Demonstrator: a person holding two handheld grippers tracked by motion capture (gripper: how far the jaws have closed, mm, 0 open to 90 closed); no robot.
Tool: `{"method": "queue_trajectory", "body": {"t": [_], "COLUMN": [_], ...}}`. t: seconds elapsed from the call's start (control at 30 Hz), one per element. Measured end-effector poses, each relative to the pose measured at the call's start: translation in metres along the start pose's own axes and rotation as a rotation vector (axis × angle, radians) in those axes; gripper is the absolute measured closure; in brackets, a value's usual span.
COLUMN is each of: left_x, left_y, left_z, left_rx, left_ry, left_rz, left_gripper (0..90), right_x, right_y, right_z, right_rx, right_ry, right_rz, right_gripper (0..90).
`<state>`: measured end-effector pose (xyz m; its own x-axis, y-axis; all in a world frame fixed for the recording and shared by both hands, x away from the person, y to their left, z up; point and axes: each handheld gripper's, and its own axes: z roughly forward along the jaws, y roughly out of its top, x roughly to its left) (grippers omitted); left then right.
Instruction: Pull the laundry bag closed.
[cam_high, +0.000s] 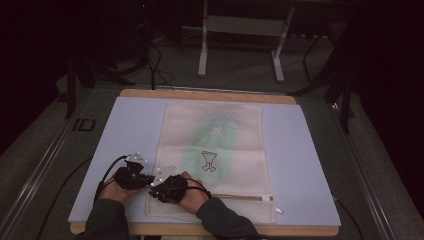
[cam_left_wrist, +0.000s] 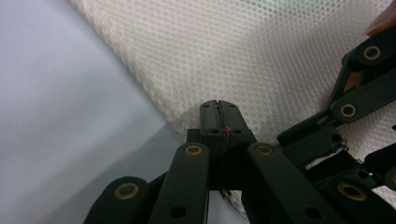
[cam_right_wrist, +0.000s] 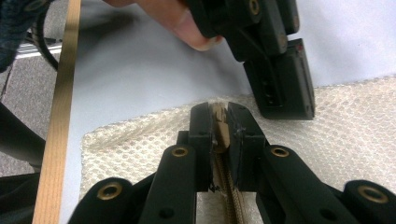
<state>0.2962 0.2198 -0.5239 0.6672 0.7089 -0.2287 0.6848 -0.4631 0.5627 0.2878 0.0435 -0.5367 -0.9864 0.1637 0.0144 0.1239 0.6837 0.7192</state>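
A cream mesh bag (cam_high: 215, 150) with a green blur inside and a small black drawing lies flat on a pale blue mat (cam_high: 130, 130). Its zipper (cam_high: 245, 197) runs along the near edge. Both grippers meet at the bag's near left corner. In the left gripper view the left gripper (cam_left_wrist: 218, 112) is shut, pinching the bag's mesh (cam_left_wrist: 233, 46) at its edge. The right gripper (cam_right_wrist: 219, 119) is shut on the tan zipper pull (cam_right_wrist: 220, 126), with the zipper teeth (cam_right_wrist: 231, 200) running back under its jaws. The left gripper (cam_right_wrist: 280, 88) presses on the mesh just beyond.
The mat covers a wooden table whose edge (cam_right_wrist: 60, 116) lies close to the grippers. A white tag (cam_high: 278, 210) sticks out at the zipper's right end. White frame legs (cam_high: 202, 50) and cables (cam_high: 155, 70) stand on the floor behind the table.
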Motion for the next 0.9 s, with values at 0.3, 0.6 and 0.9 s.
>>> {"method": "queue_trajectory", "body": {"t": [0.3, 0.6, 0.9], "left_x": [-0.005, -0.005, -0.004], "left_y": [-0.004, -0.004, -0.005], "left_z": [-0.003, -0.003, -0.003], "left_rx": [0.006, 0.011, 0.006], "left_ry": [0.029, 0.027, 0.021], "left_rz": [-0.014, -0.019, -0.016], "left_gripper": [89.6, 89.8, 89.8], "right_x": [0.003, 0.003, 0.001], "right_y": [-0.002, -0.003, -0.008], "right_z": [0.0, -0.003, -0.011], "right_rx": [-0.015, -0.007, 0.011], "right_ry": [-0.02, -0.022, -0.015], "right_rz": [-0.006, -0.008, -0.005], "right_gripper": [81.5, 81.9, 81.9]}}
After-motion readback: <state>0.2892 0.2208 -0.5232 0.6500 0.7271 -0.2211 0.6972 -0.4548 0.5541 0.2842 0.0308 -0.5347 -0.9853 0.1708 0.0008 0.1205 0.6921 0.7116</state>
